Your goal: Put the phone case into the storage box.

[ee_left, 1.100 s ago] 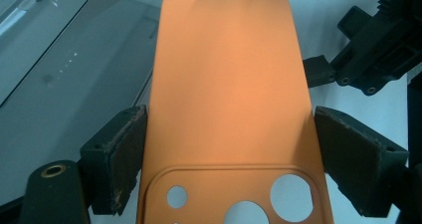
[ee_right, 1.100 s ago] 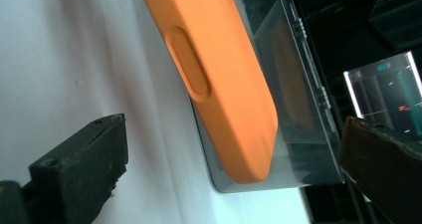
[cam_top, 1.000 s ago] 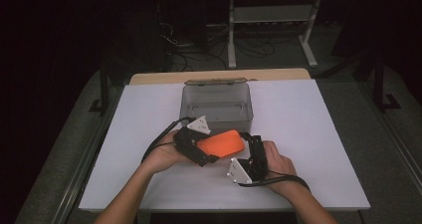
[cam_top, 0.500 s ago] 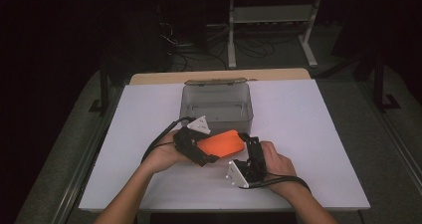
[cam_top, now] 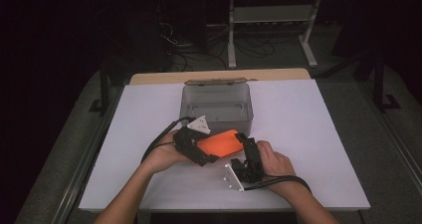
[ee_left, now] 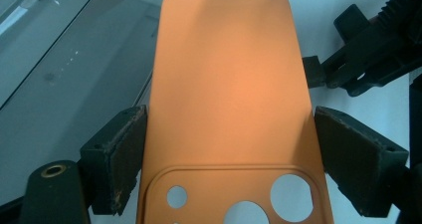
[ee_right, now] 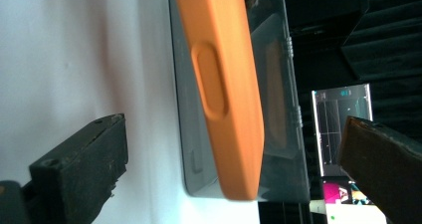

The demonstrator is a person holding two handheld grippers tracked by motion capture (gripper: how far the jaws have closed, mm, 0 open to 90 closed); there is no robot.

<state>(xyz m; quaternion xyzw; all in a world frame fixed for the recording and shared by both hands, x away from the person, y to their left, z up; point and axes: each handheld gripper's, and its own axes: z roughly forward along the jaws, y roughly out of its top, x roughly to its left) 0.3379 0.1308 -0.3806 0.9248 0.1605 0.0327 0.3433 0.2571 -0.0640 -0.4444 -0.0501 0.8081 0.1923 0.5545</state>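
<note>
phone case [ee_left: 229,84]: plain orange, no readable text or brand
grey box [cam_top: 217,102]: no label legible
bench [cam_top: 308,129]: bare white, no markings
lit screen [ee_right: 343,129]: too blurred to read

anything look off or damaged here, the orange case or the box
Nothing stands out. The orange phone case looks whole, held across its sides by the left gripper. The grey box sits upright and open.

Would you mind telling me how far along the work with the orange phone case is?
Done: the orange phone case is off the table, clamped across its width by the left hand-held gripper. In hand: the right hand-held gripper stands open around its end. Left: apparently the grey box.
</note>
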